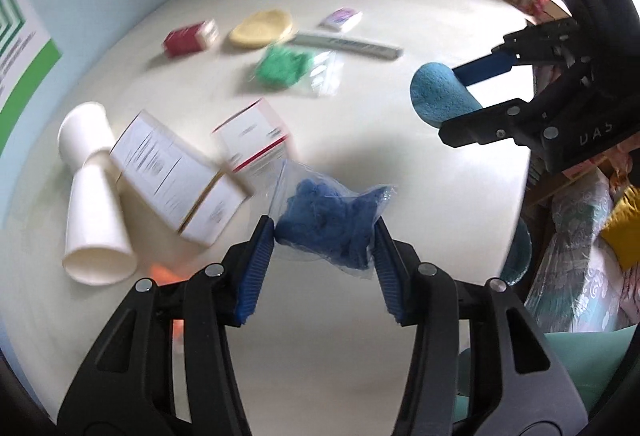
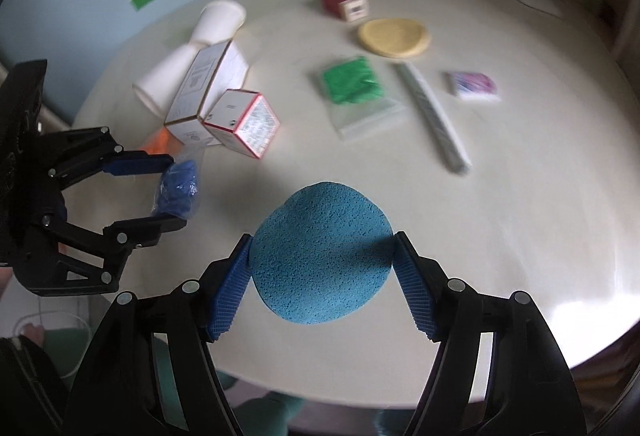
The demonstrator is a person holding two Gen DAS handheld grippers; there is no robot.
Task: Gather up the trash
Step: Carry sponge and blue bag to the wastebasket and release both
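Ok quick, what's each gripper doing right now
Left gripper: closed on the clear bag of blue stuff.
Right gripper: closed on the round blue sponge.

Two paper cups lie base to base at table left; long box leans across them, cube box touching its right end; ruler well right

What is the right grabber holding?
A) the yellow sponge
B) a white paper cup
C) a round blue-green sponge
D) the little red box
C: in the right wrist view, the right gripper has its fingers pressed on both sides of the round blue-green sponge, lifted above the table; the left wrist view shows the same grip from the side.
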